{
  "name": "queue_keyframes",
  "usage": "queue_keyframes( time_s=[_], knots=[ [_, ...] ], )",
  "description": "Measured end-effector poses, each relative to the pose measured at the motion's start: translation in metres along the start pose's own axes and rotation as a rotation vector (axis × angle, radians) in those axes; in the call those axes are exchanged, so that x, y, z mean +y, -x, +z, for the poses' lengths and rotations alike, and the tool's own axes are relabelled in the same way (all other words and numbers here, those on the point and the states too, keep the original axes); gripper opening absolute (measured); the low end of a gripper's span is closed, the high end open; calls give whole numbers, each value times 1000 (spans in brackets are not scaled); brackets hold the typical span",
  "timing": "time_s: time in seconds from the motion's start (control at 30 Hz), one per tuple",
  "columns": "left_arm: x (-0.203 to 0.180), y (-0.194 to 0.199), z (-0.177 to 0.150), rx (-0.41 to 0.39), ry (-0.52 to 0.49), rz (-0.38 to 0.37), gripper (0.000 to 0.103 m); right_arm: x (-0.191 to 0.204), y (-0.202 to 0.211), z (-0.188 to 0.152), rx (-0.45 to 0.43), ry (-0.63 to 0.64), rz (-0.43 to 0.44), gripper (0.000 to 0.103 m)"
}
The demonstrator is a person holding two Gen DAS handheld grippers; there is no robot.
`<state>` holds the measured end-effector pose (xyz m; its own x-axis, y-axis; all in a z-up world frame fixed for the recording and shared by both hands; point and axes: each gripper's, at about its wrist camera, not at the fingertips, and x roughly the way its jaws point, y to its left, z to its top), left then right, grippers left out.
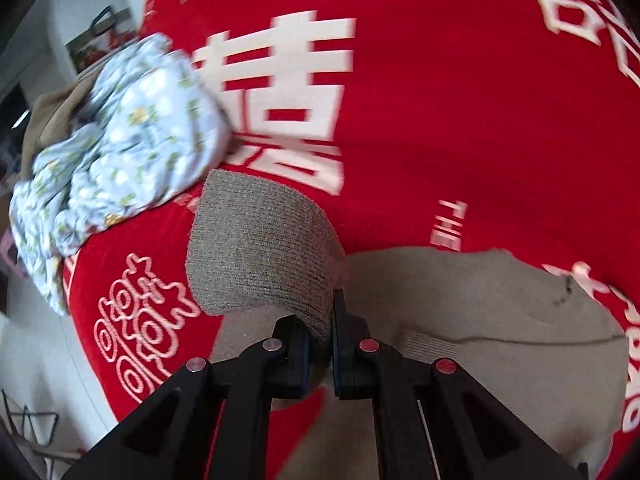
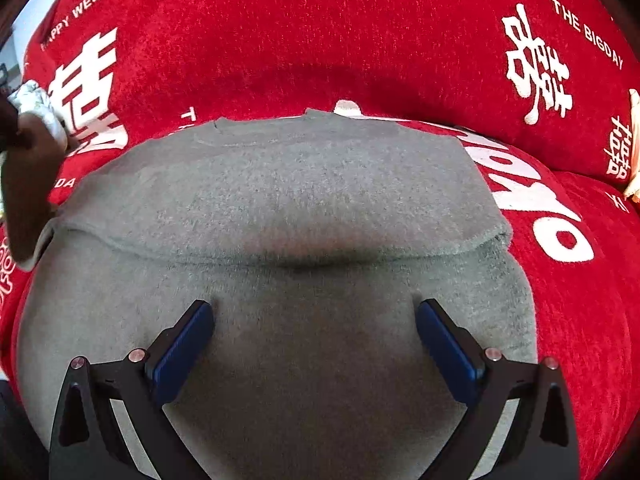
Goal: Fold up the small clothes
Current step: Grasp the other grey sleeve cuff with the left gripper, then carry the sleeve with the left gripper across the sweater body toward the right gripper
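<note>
Left tool (image 1: 320, 340) clamped on ribbed edge of grey garment (image 1: 264, 248), lifted clear of red cover (image 1: 460, 120), probably to fold over. Right tool (image 2: 314, 336) wide apart, gripping nothing, pressed on flat grey cloth, likely pinning it. Floral garment (image 1: 120, 140) heaped aside

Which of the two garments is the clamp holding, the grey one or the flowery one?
The grey knit garment: the left gripper is shut on its lifted edge. The pale blue floral garment lies crumpled apart, untouched, on the red cover.
</note>
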<state>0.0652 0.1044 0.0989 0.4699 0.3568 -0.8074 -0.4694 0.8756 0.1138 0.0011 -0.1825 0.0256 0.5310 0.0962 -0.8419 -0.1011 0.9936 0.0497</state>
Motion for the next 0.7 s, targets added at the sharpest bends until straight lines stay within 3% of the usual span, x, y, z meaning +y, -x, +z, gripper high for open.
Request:
queue_keyframes(
  time_s=[0.33,0.7],
  knots=[
    [-85,20,-18,10,-114,-65,9,-18,8,-10,-21,16,16,102],
    [-146,42,-35,-1,-236,-110,9,-22,12,-16,-48,-7,32,102]
  ],
)
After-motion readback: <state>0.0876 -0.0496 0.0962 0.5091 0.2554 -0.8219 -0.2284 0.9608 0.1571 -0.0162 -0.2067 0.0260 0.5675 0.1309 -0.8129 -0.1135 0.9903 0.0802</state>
